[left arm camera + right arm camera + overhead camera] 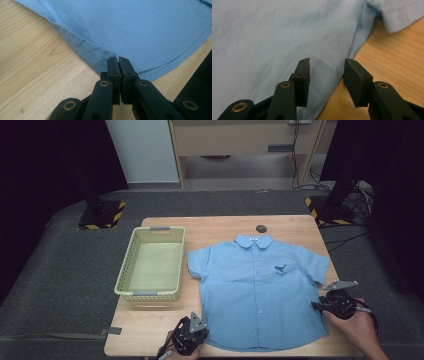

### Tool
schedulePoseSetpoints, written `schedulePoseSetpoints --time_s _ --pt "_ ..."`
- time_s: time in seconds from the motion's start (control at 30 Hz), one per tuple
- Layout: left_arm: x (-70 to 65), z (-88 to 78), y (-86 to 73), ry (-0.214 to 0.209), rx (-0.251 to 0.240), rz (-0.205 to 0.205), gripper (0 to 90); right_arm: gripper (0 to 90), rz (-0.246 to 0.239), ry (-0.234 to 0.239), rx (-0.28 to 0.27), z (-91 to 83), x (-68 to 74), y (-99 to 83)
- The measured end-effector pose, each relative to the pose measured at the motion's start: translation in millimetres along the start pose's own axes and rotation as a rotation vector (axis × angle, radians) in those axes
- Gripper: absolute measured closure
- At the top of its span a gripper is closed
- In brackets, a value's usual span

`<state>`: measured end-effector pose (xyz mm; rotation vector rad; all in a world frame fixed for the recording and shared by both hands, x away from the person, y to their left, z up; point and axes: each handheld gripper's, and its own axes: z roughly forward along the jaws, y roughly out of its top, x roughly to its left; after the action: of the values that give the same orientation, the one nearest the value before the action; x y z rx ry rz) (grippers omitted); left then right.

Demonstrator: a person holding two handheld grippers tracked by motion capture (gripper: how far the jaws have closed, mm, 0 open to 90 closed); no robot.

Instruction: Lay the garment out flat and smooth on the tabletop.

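A light blue short-sleeved shirt (255,290) with a small whale on its chest lies flat, front up and buttoned, on the wooden table (150,330). My left gripper (201,331) is at the shirt's lower left corner. In the left gripper view its jaws (118,59) are pressed together right where the side seam of the shirt (140,27) meets the hem, and the cloth edge there looks pinched and slightly raised. My right gripper (320,306) is at the shirt's right side edge. It stands open (327,62), one jaw over the shirt (274,32) and the other over bare wood.
A pale green plastic basket (122,275) stands left of the shirt. A small dark round disc (261,228) lies near the table's far edge, behind the collar. Grey carpet surrounds the table, with stand bases and cables at the back corners.
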<state>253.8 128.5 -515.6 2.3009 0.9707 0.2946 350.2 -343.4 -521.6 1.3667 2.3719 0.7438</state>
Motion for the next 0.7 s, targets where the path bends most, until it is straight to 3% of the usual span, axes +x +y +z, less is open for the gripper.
schedulePoseSetpoints --time_s 0.2,0.33,0.43,0.5,0.57,0.7 --pt "-0.5 -2.2 -1.0 -0.031 -0.011 -0.01 88.8 58.1 0.028 -0.004 0.007 -3.6 -2.9 -4.6" --pt "-0.8 -2.3 -0.5 -0.01 -0.018 -0.014 86.0 58.1 0.046 -0.001 -0.006 -5.5 -4.8 -9.5" --pt "1.2 -4.0 1.4 0.03 -0.029 -0.035 67.3 50.2 0.051 0.012 -0.008 -5.3 -4.6 -9.8" --pt "3.3 -7.4 3.9 0.048 -0.053 -0.059 51.3 40.3 0.057 0.02 -0.01 -6.2 -2.9 -9.5" --pt "5.2 -11.4 6.8 0.033 -0.083 -0.086 41.7 29.9 0.056 0.022 -0.021 -8.6 -1.7 -7.6" --pt "7.4 -13.5 16.3 0.008 -0.111 -0.099 29.5 14.5 0.054 0.025 -0.057 -12.2 -3.1 -2.3"
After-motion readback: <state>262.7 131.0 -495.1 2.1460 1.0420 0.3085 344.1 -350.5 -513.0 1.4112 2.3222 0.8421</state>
